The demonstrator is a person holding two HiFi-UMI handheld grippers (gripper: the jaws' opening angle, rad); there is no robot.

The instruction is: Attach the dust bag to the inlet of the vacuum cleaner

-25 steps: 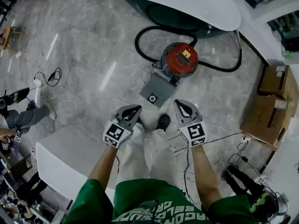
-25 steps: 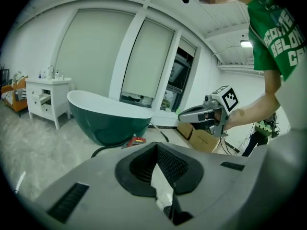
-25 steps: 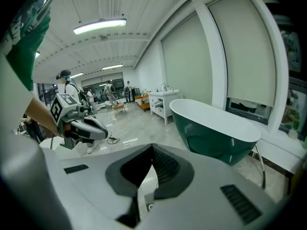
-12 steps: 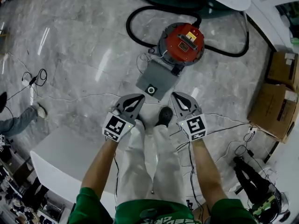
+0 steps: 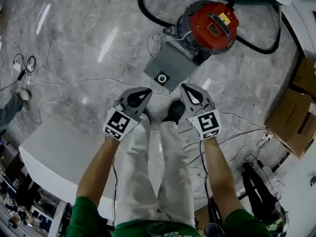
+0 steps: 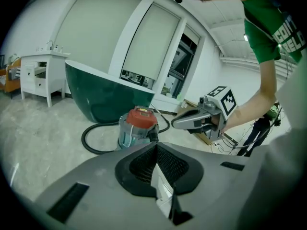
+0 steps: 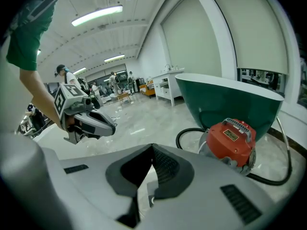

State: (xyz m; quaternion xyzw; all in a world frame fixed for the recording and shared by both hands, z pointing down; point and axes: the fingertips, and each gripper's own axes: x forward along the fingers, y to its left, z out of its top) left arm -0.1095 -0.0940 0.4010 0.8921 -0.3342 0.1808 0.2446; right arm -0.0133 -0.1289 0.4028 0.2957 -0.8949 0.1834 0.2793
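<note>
The vacuum cleaner [image 5: 210,26] is a round canister with a red lid, a yellow label and a carry handle. It stands upright on the marble floor [image 5: 74,53]. Its black hose [image 6: 82,138] loops across the floor. The dust bag [image 5: 173,63] is a flat grey rectangle with a white-ringed round opening [image 5: 161,78]. It lies flat on the floor, one edge against the canister base, not fitted.

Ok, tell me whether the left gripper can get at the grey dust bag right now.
Probably yes. The dust bag lies flat on the floor just ahead of the left gripper, nothing bulky between them. Its jaws are shut and empty, so they must open first.
</note>
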